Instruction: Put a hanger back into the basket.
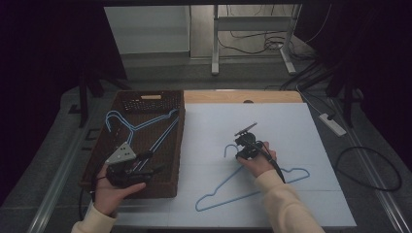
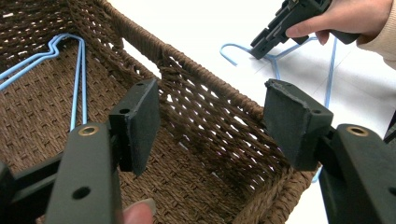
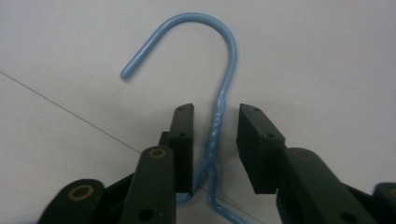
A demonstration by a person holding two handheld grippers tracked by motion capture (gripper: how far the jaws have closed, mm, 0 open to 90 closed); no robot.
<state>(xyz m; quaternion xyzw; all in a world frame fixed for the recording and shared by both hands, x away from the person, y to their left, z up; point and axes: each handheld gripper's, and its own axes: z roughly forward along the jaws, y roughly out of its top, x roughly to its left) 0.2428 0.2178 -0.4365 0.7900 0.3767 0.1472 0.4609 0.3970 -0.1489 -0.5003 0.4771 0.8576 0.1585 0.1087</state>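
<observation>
Right gripper (image 3: 214, 140), jaws parted, straddles the twisted neck of the blue hanger (image 3: 219, 116) at frame centre, hook pointing up-frame; left gripper (image 2: 212, 123) gapes empty over the basket (image 2: 201, 88).

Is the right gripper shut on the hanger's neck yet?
Not yet. The right gripper is open: its jaws straddle the twisted neck of the blue hanger on the white sheet, with a visible gap on one side.

A light blue wire hanger (image 1: 252, 187) is lying on a pale, plain white mat (image 1: 291, 121), and a second hanger (image 1: 141, 127) of the same light blue is showing against the dark brown woven basket (image 1: 177, 145). The grippers' jaws are showing matte black with small brass-coloured rivets, and the left gripper (image 1: 145, 165) is carrying a grey plate. The person's sleeves (image 1: 286, 204) are looking cream.
</observation>
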